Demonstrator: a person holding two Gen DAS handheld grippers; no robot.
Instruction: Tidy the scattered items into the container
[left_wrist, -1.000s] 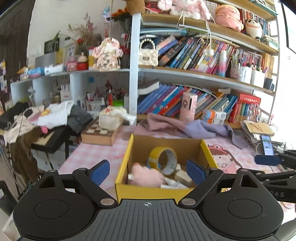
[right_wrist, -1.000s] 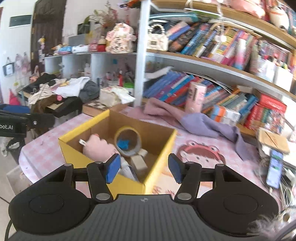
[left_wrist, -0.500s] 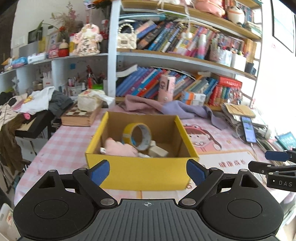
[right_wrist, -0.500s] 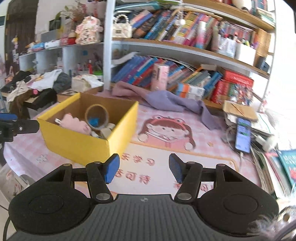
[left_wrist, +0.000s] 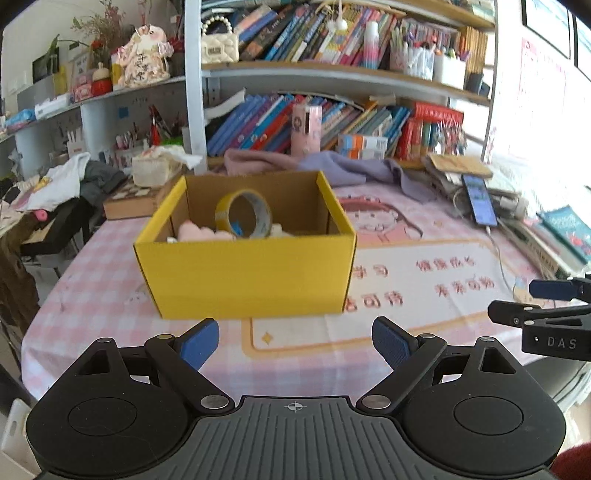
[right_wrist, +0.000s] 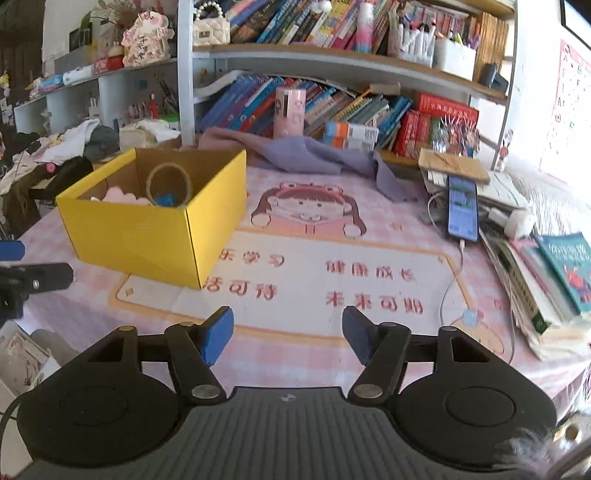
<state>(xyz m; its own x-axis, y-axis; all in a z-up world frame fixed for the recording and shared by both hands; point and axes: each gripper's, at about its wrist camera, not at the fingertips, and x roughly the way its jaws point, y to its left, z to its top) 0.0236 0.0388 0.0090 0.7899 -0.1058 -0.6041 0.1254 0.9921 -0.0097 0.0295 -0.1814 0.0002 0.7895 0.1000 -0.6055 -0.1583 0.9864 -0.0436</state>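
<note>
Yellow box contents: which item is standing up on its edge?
The yellow tape roll, upright in the yellow box with its hole facing the camera. The pink plush beside it lies low, just above the rim.

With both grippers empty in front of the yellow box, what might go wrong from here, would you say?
1. The white charging cable trails across the mat close to the right gripper; a finger could snag it and drag the phone.
2. The tape roll stands on edge inside the yellow box; a nudge to the box may topple it.
3. The stacked books sit near the table edge and could be knocked off.
</note>
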